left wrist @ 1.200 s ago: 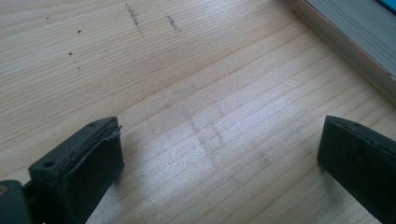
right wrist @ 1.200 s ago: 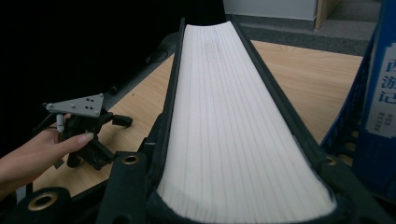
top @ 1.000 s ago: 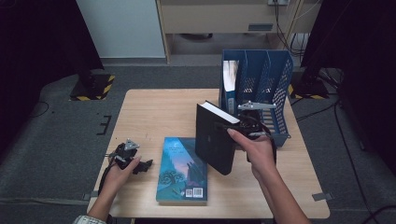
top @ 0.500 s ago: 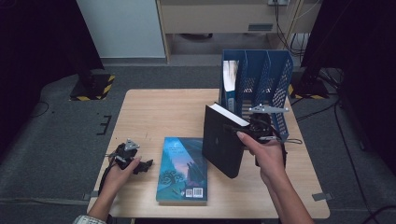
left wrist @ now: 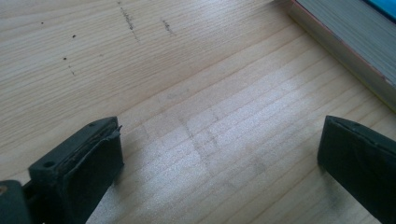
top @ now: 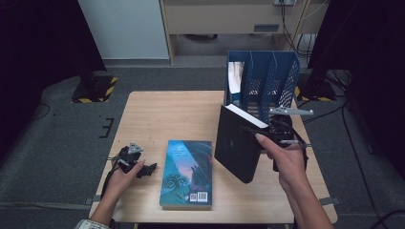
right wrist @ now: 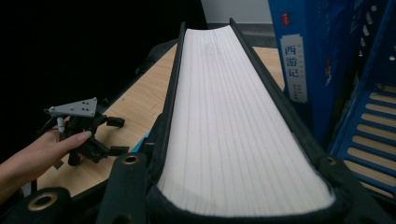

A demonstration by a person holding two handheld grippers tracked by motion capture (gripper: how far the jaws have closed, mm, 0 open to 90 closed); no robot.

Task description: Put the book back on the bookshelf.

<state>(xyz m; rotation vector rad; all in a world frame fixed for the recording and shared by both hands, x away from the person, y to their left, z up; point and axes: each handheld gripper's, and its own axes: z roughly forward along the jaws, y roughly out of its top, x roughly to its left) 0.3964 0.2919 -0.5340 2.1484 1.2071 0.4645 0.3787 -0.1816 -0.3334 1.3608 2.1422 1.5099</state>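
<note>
A thick black book (top: 236, 148) hangs tilted above the table's right half, page edge up, with my right gripper (top: 278, 132) shut on its upper right end. In the right gripper view its white page block (right wrist: 229, 116) runs away from me between the two black fingers (right wrist: 126, 186). A teal illustrated book (top: 187, 171) lies flat near the front edge. At the front left my left gripper (top: 143, 168) rests on the wood, jaws wide apart and empty (left wrist: 219, 163), the teal book's page edge (left wrist: 345, 42) just beyond them.
A blue slotted file rack (top: 262, 81) stands at the table's back right, just behind the held book. Its left slot holds an upright blue book (right wrist: 292, 60) with Chinese characters on the spine. Bare wood (top: 167, 114) spans the back left.
My right hand has carried the black book to the right and slightly up, closer to the rack. The left hand and the teal book have stayed put.
</note>
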